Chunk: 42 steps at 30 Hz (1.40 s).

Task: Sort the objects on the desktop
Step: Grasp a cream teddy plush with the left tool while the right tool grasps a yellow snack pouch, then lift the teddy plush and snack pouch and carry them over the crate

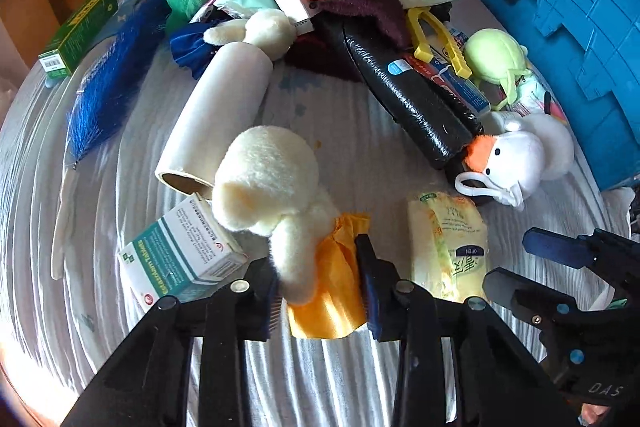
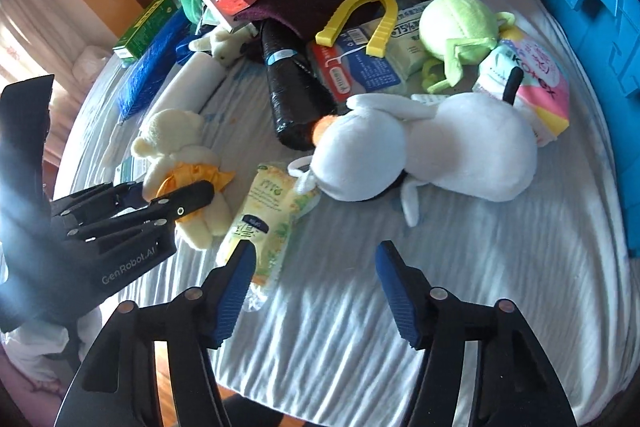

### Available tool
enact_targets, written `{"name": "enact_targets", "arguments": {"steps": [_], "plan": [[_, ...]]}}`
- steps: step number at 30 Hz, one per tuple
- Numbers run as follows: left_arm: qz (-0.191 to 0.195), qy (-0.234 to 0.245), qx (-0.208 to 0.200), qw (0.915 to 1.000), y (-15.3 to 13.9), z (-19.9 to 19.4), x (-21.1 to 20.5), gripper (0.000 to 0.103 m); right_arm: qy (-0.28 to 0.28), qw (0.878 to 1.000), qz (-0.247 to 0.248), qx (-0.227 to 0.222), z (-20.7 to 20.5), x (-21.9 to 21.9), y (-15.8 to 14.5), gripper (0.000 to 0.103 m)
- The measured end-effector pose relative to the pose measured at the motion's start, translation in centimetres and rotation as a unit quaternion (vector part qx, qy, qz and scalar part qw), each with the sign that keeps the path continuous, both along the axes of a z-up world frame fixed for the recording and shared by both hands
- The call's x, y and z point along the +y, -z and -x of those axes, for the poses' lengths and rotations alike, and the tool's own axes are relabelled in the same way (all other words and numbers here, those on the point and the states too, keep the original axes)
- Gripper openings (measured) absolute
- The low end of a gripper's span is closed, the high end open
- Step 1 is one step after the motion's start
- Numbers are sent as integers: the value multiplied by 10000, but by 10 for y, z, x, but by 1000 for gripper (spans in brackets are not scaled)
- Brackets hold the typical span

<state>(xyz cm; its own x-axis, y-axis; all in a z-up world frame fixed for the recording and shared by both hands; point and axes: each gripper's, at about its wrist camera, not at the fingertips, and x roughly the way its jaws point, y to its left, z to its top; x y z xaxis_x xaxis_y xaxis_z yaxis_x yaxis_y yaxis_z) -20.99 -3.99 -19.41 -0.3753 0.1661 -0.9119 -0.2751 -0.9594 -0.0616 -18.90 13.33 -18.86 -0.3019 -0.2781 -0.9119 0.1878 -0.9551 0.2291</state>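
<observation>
A small cream plush bear in a yellow dress [image 1: 276, 211] lies on the white cloth; it also shows in the right wrist view [image 2: 180, 163]. My left gripper [image 1: 320, 287] is closed around its body and dress, seen from the side in the right wrist view [image 2: 176, 199]. My right gripper [image 2: 314, 287] is open and empty above the cloth, just right of a yellow tissue pack [image 2: 266, 223]. A white plush duck [image 2: 420, 155] lies ahead of it.
A pile fills the far side: a black roll [image 1: 408, 95], a white paper roll [image 1: 216, 115], a blue brush [image 1: 108, 87], medicine boxes [image 1: 180, 259], a green plush ball [image 2: 460, 27], a yellow clip [image 2: 372, 15]. A blue plastic crate [image 1: 568, 7] stands at the right.
</observation>
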Motion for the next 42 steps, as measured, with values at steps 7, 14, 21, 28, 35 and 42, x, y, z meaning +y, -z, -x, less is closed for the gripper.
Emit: {"name": "enact_targets", "arguments": {"steps": [7,14,21,28,35,42], "plan": [[-295,432,-77,9986,6,7,-12,32,467,9989,-27,55,-2,-30,5,59],[-405,868,-18,9954,-5,2,-17,25,754,9971,-122,-78,9,-41,22,23],[-412,956,709,9920,-57,2,-36,24,735,9957,-207,526,2,-51,-27,19],[-243,1017,1713,9796,-117,-3,-27,24,702,9873,-284,1396,-4,-60,-93,18],[-393,1151,2517,9601,-175,-11,0,24,779,9680,-470,2338,-13,-43,-168,18],[-585,1411,3108,9381,-222,-8,72,24,1017,9405,-579,3191,-14,14,-236,18]]}}
